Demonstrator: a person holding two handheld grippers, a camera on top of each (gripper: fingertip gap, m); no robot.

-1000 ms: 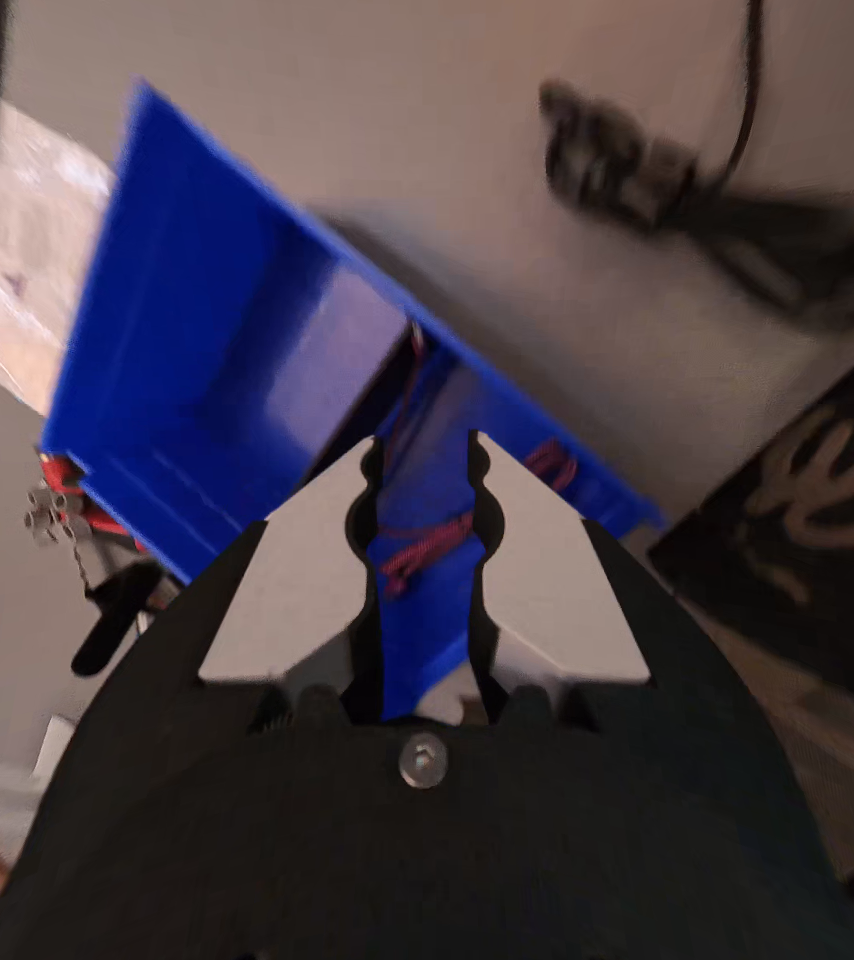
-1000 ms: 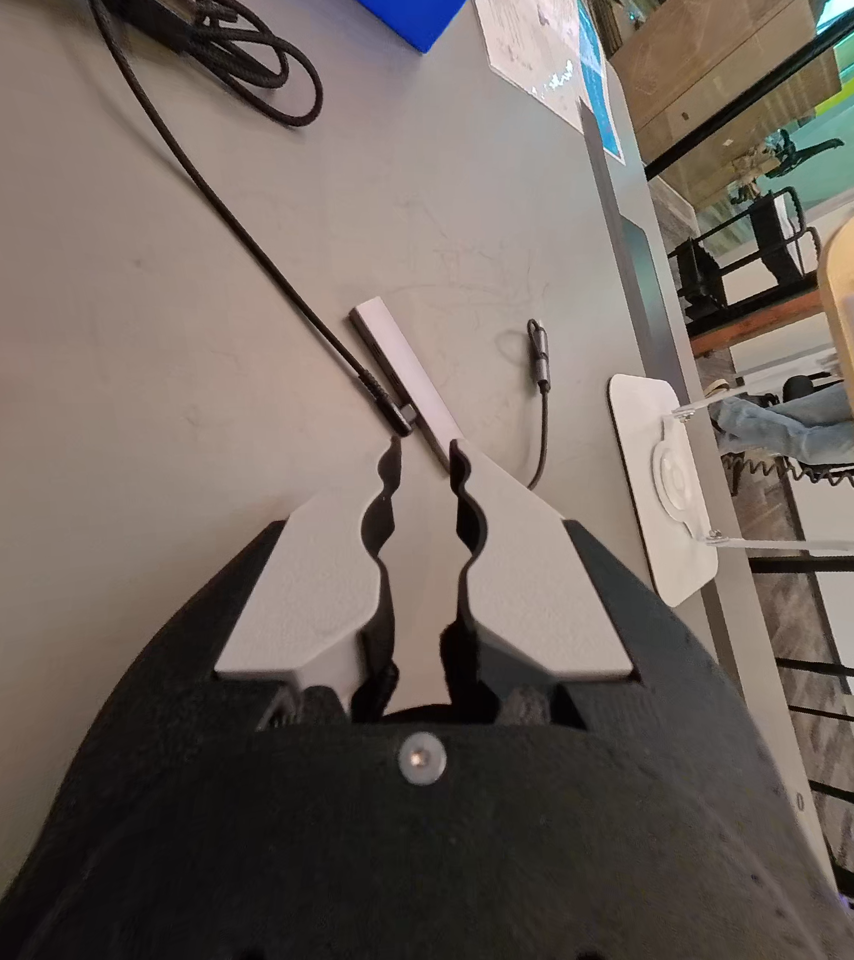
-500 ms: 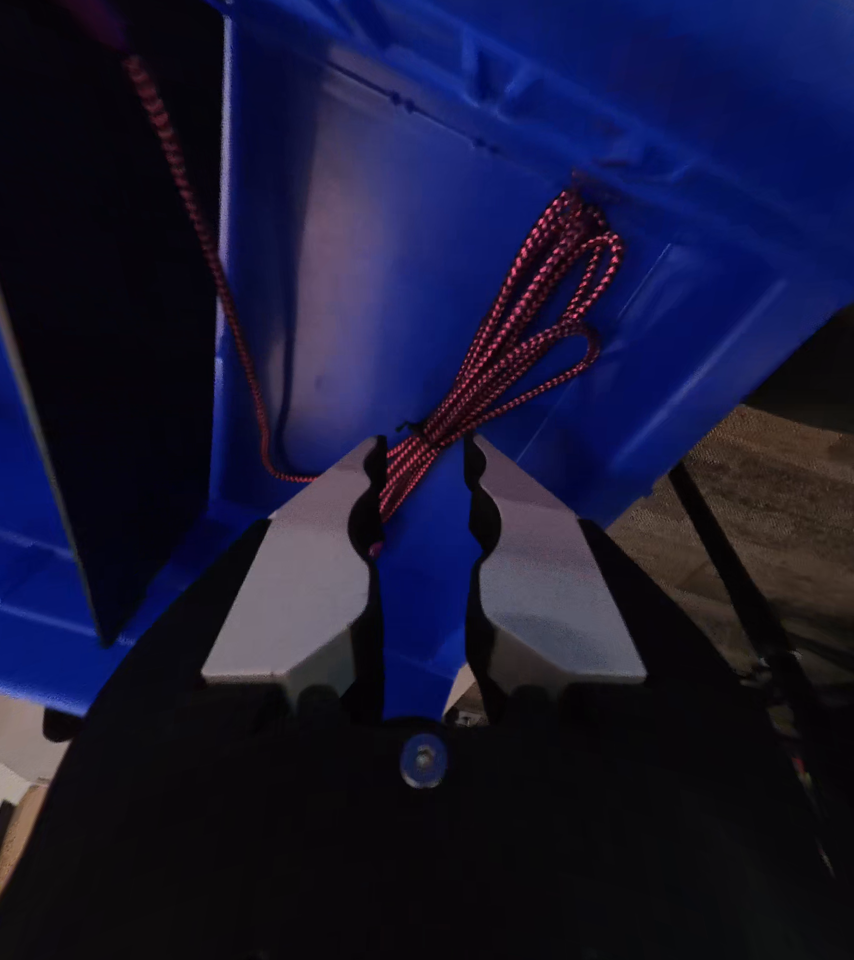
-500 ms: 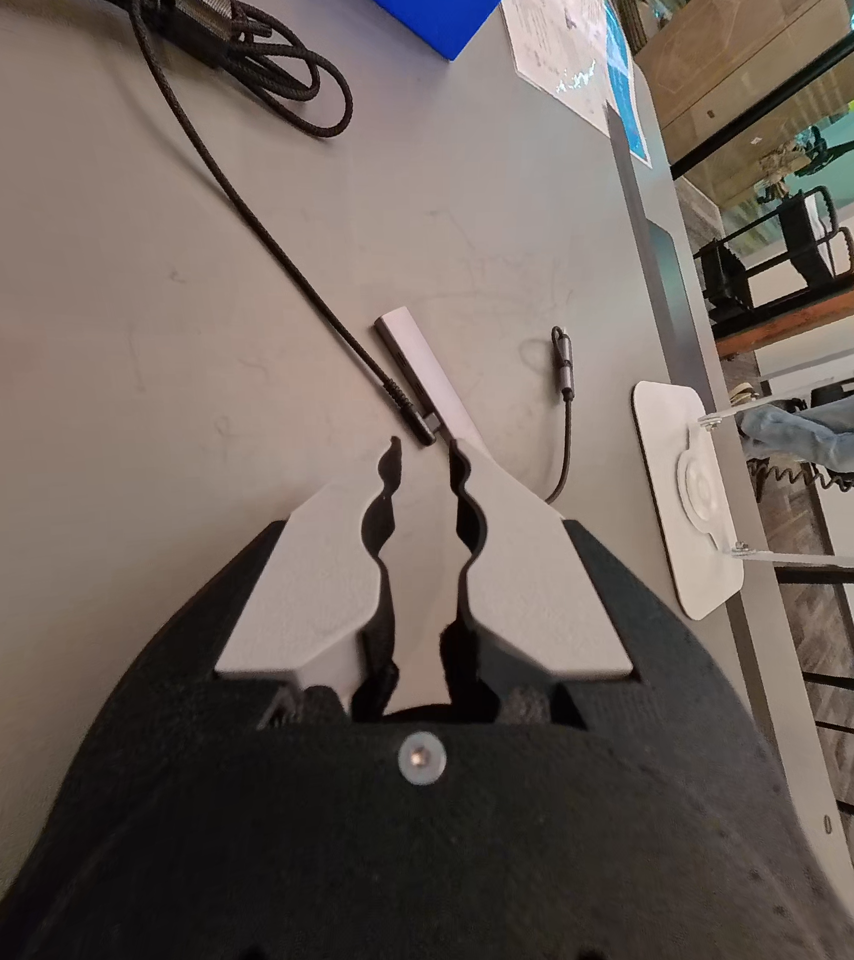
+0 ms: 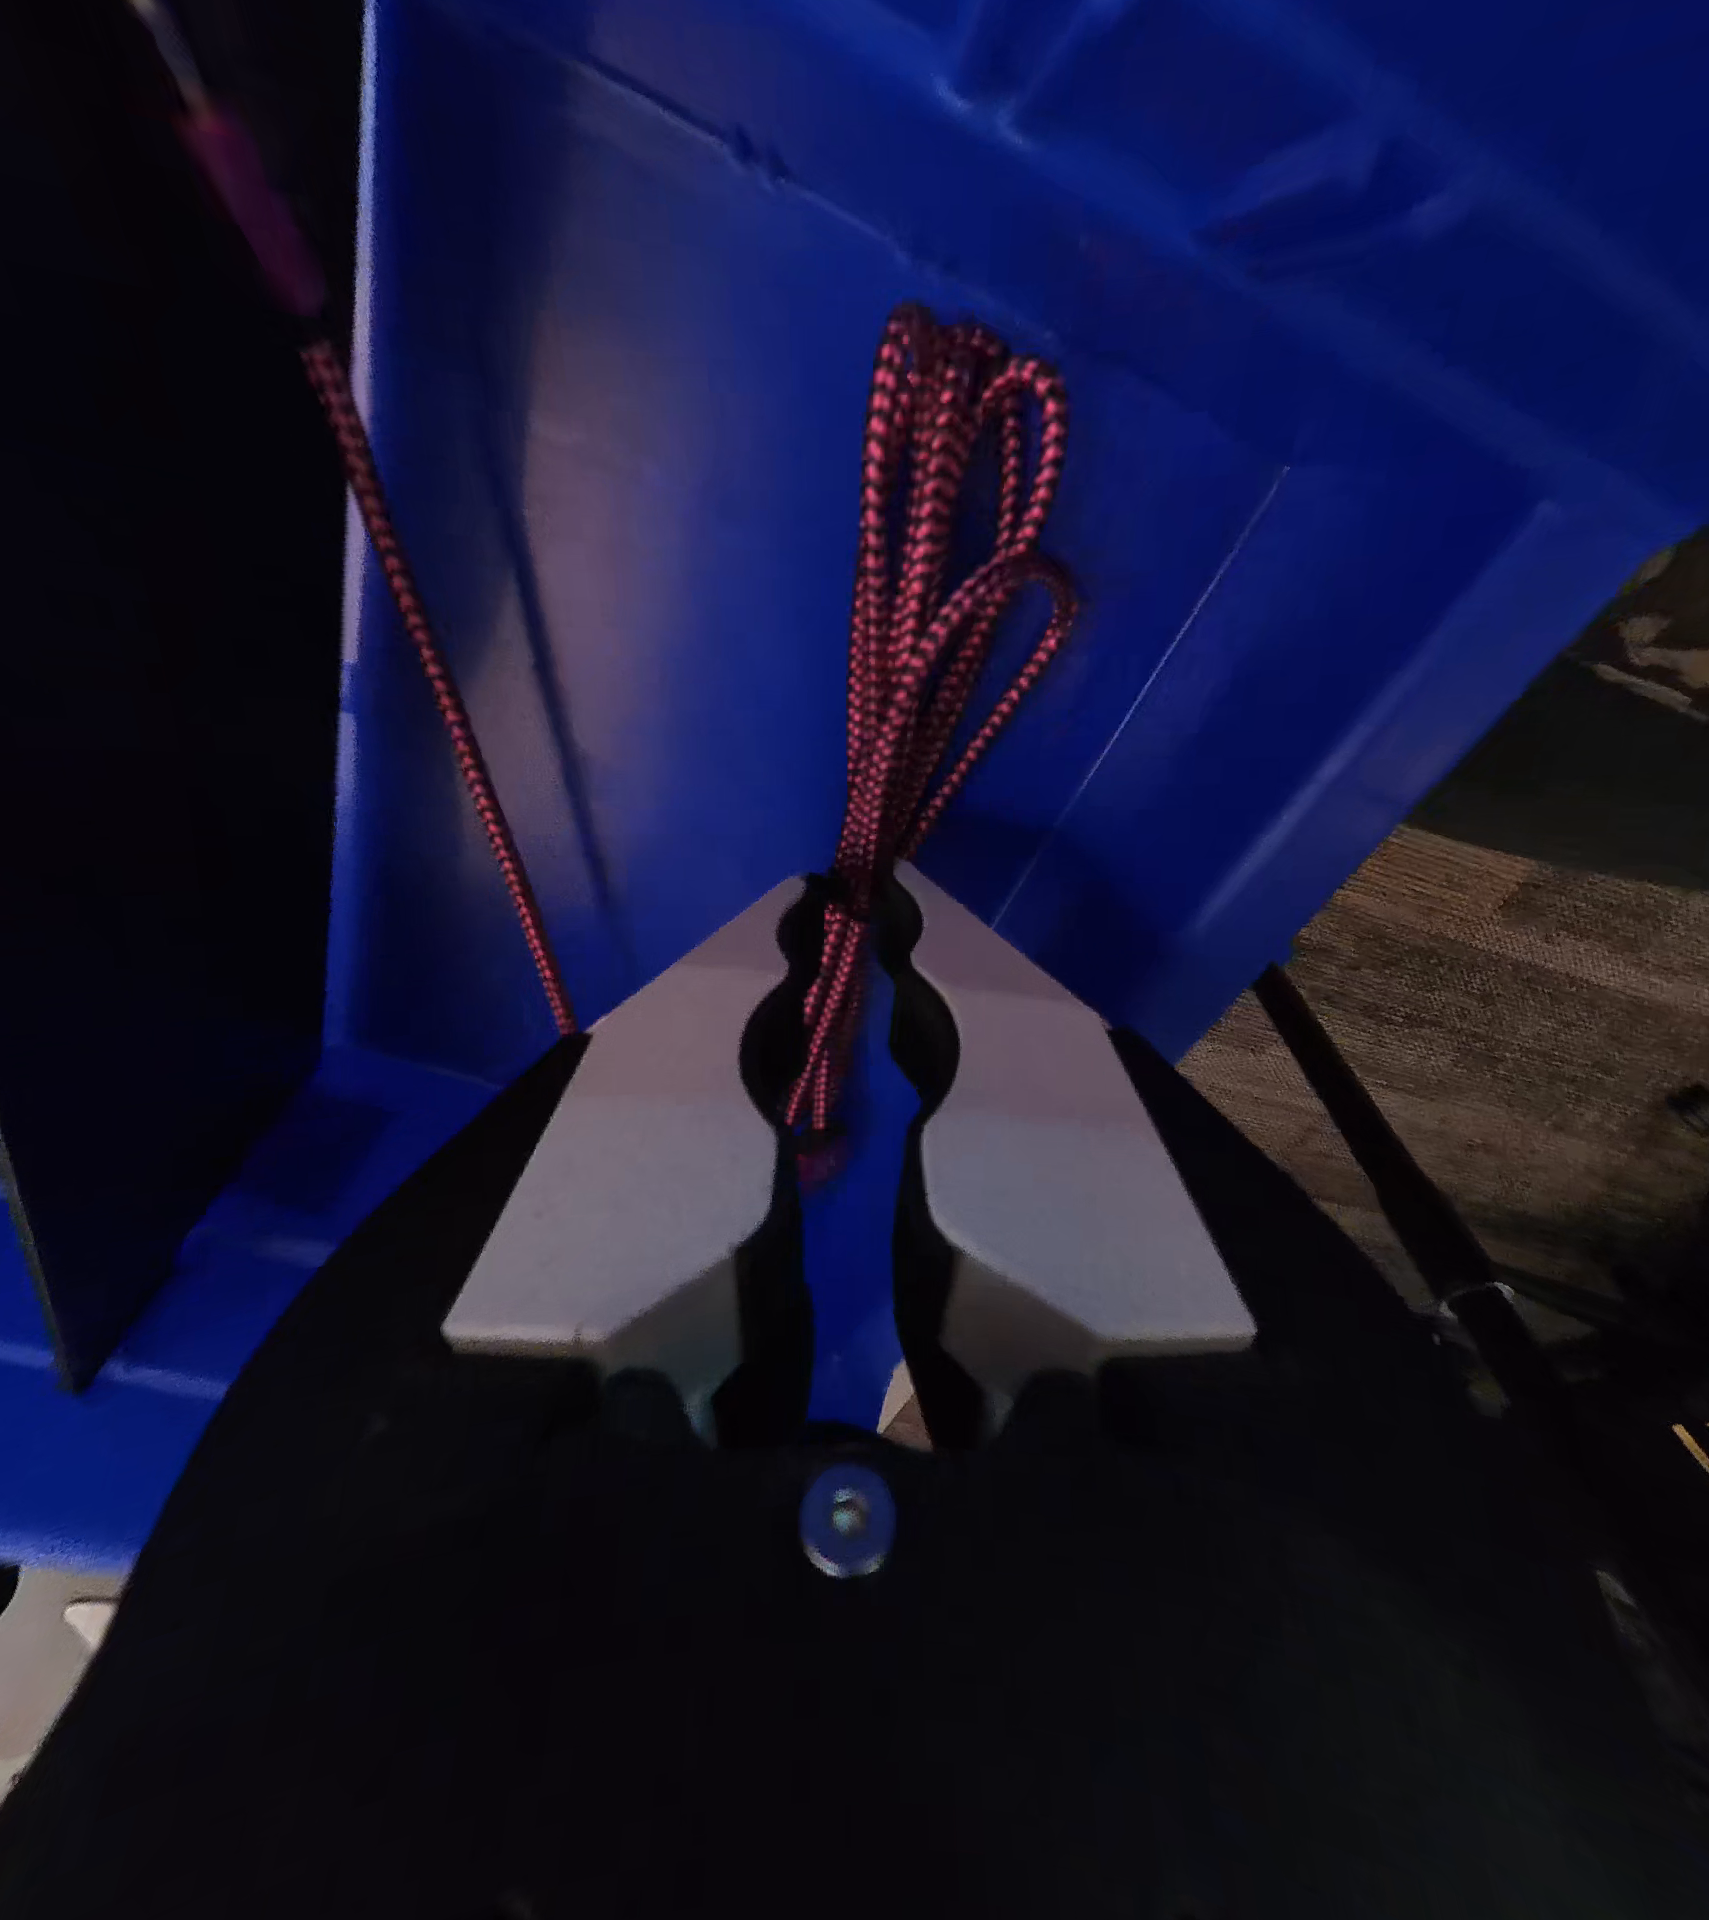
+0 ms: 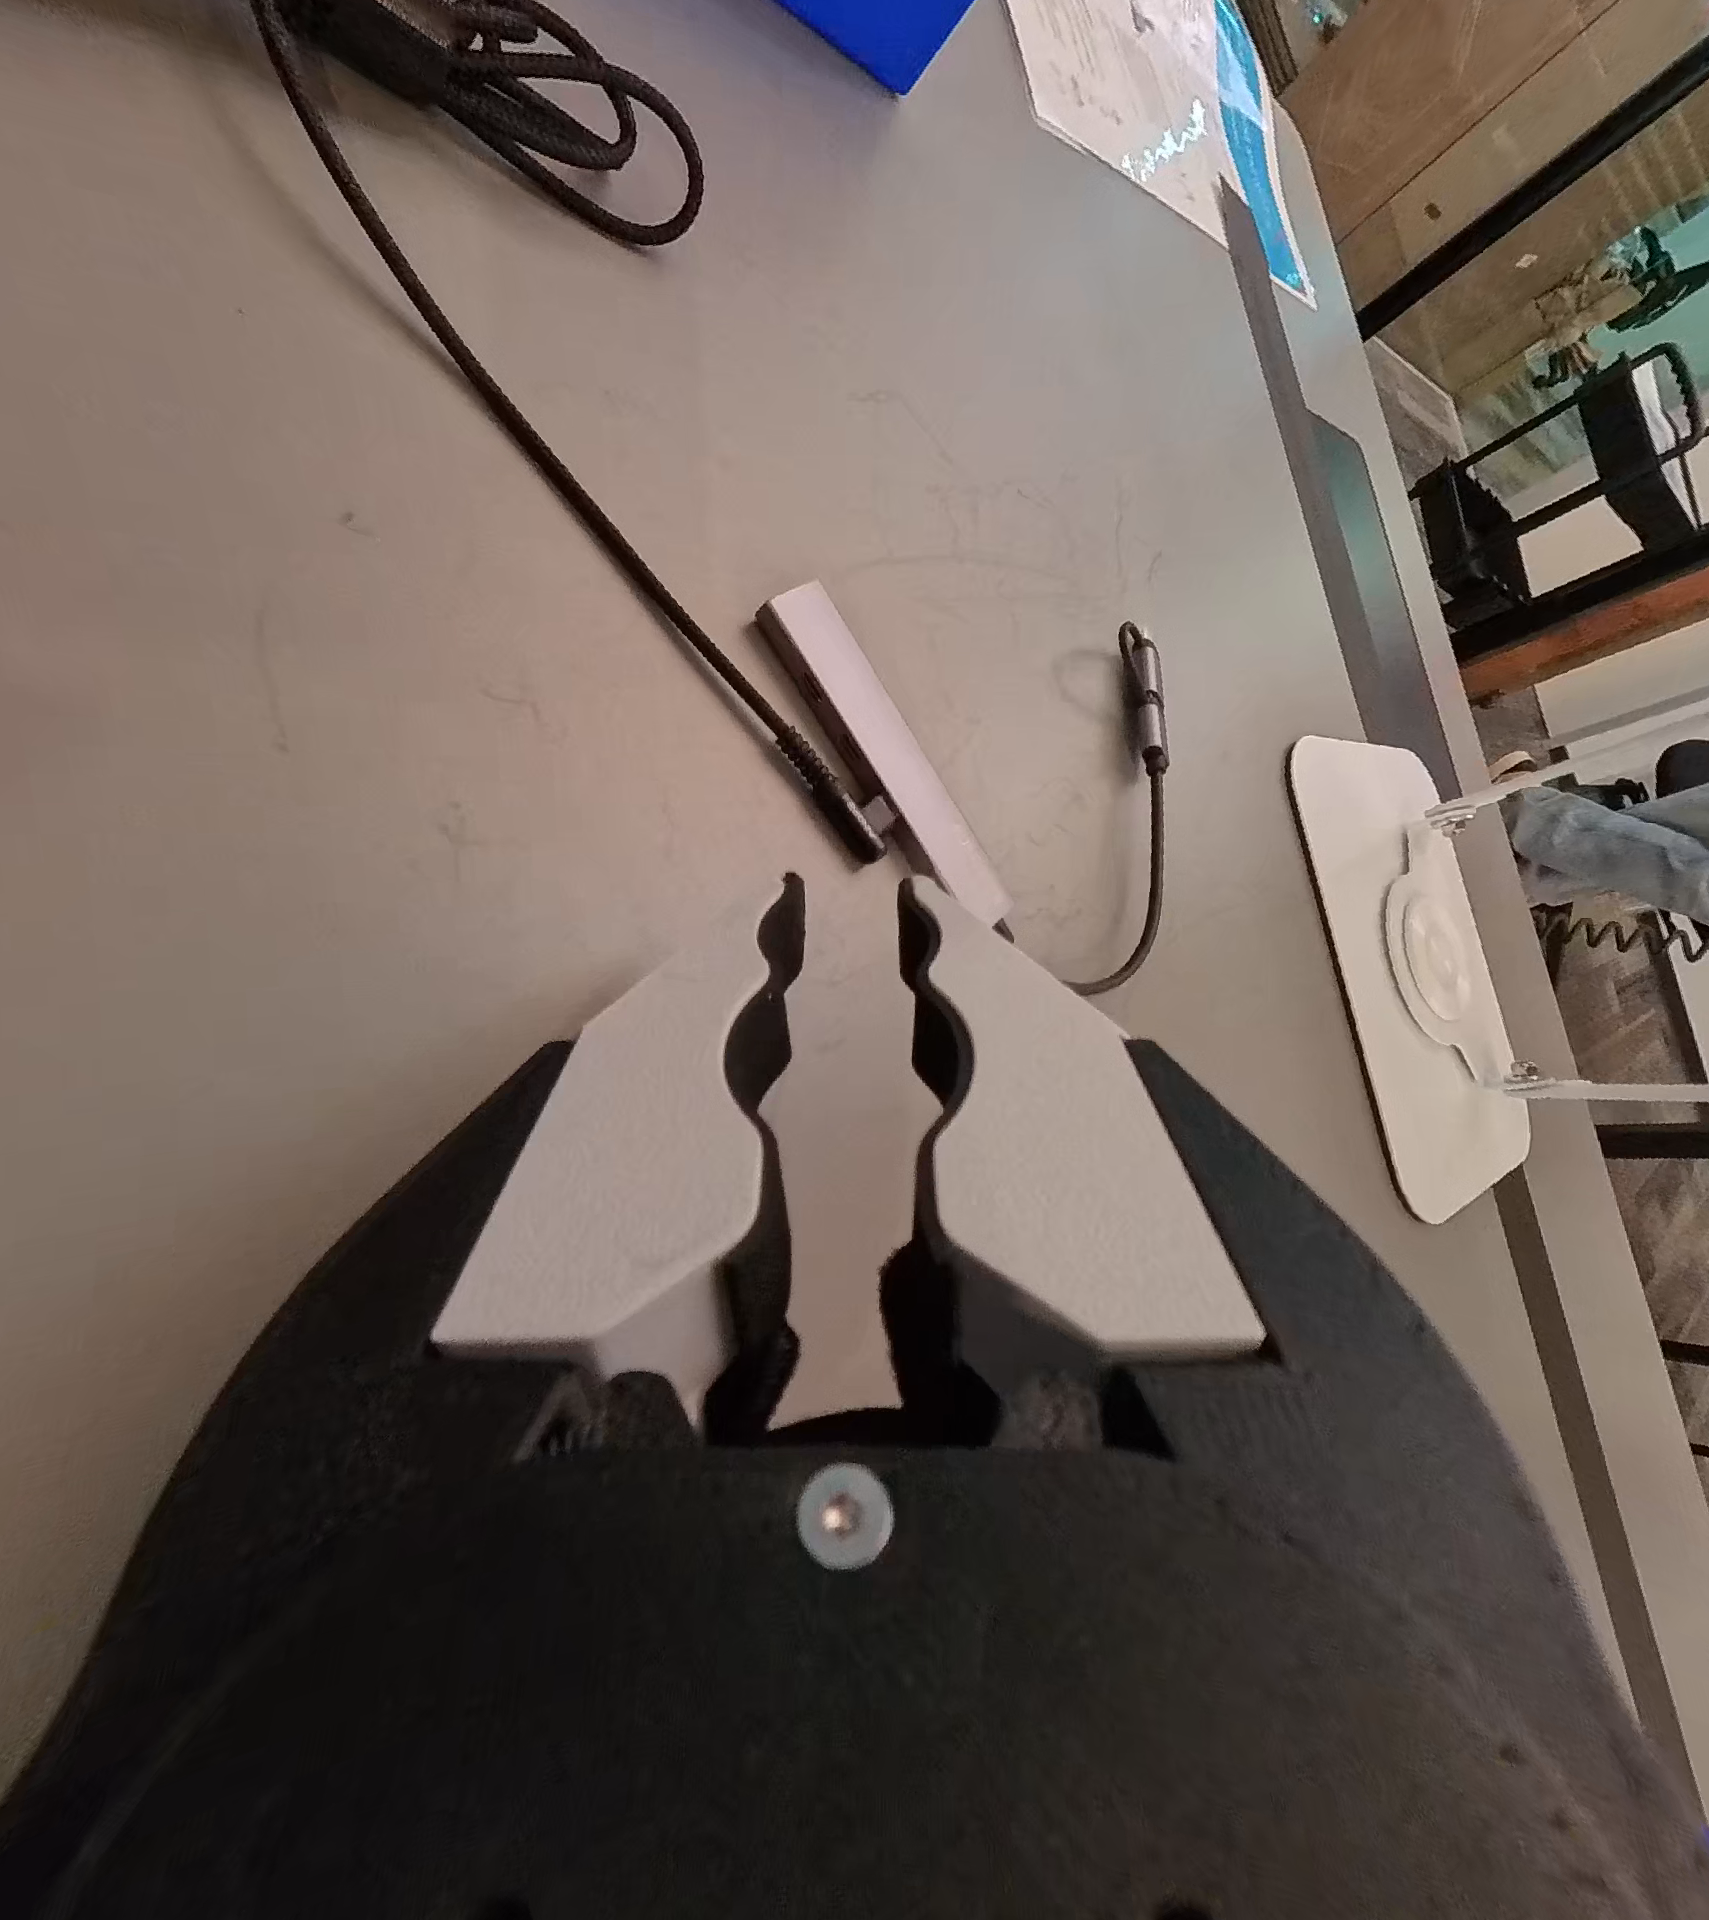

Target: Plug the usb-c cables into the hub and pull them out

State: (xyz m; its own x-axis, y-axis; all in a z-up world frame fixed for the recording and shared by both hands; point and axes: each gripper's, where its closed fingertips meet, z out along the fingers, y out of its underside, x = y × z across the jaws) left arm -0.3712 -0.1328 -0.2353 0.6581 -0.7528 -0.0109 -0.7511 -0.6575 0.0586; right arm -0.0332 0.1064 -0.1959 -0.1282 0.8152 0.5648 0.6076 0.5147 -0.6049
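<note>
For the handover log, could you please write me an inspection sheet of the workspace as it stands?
Surface: grey table, faintly scuffed.
Job's things: silver hub lying flat, black cable plugged in.
Clutter: blue bin; printed sheet; white pad.
Grippers: left tongs shut on red-black cable bundle inside the bin; right tongs open, hovering near the hub.
Cables: hub's own short lead lying loose.
Surroundings: carpet, furniture beyond table edge.

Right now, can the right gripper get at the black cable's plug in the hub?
Probably yes. The right gripper is open with nothing between its fingers, and the black cable's plug sits just ahead on bare table, beside the hub. Nothing blocks the way.
</note>
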